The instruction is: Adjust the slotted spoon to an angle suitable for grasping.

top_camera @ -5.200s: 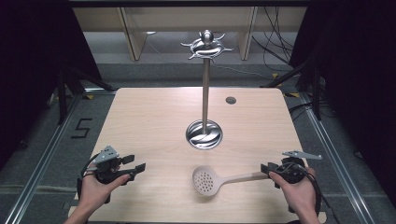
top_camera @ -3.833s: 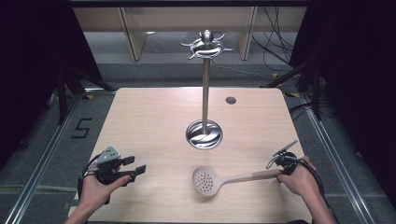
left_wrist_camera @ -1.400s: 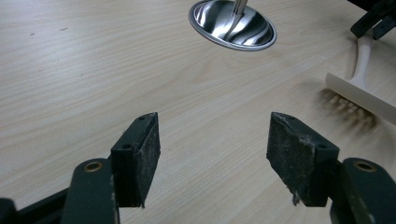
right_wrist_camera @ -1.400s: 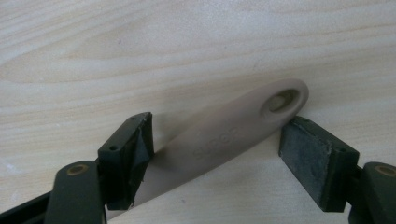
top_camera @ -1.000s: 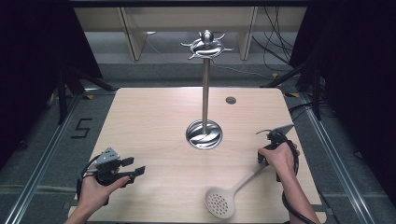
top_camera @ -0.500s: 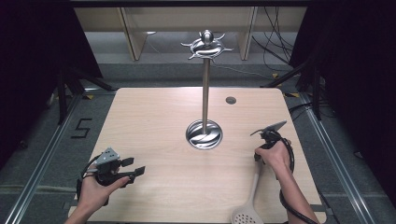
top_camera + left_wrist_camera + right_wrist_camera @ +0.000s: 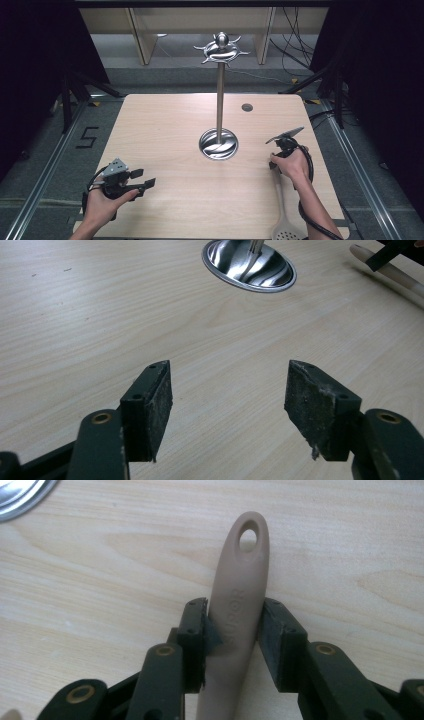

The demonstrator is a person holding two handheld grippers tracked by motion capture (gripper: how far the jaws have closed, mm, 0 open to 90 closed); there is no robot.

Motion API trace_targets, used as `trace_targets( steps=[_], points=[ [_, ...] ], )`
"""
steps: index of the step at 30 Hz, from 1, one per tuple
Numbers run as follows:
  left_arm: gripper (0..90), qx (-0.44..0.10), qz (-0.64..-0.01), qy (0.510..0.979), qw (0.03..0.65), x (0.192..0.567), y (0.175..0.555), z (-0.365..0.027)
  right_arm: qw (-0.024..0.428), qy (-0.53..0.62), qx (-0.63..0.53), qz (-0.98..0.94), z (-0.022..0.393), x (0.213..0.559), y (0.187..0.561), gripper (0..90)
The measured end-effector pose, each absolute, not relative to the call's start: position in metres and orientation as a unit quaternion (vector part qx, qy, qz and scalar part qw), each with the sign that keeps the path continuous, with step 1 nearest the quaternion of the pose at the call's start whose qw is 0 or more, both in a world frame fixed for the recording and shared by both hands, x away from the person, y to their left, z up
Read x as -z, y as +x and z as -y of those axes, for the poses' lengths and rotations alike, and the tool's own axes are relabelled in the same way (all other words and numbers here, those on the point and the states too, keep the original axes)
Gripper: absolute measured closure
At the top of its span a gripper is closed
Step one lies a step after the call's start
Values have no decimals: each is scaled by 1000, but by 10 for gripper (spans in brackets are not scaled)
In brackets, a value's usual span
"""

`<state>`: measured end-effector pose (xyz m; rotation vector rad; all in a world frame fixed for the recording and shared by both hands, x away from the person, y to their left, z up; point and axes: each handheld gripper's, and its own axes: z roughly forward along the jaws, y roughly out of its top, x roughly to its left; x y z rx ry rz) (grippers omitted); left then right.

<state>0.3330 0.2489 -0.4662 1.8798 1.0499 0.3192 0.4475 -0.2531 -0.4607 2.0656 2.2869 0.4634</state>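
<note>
1. High view: the right gripper [image 7: 278, 143] holds the slotted spoon [image 7: 283, 220] by its handle, the spoon head hanging off the near edge of the table [image 7: 165, 130]; the left gripper [image 7: 141, 180] is at the near left.
2. Left gripper view: jaws wide apart over bare wood, facing the stand [image 7: 249, 266].
3. Right gripper view: jaws clamped on the handle.

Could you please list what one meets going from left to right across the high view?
Left tongs, open above the table → metal stand → right tongs, shut on the slotted spoon, whose handle they grip and whose head hangs toward the table's near edge.
</note>
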Motion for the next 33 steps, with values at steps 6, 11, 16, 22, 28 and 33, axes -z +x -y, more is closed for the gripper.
trace_targets(
  steps=[6,11,16,22,28,33],
  points=[
    [347,-131,-423,767,464,466,333,-249,34,650,-160,-743,257,454,446,680],
    [347,-132,-423,767,464,466,333,-248,33,646,-179,-742,260,440,440,683],
    [348,-132,-423,767,465,466,333,-248,40,623,-211,-752,263,430,431,682],
    [349,-134,-423,765,466,466,333,-248,73,590,-246,-765,263,416,417,681],
    [349,-130,-423,765,468,466,333,-247,96,556,-292,-772,266,400,406,683],
    [349,-132,-424,764,468,465,332,-248,92,561,-324,-756,265,384,391,683]
  ],
)
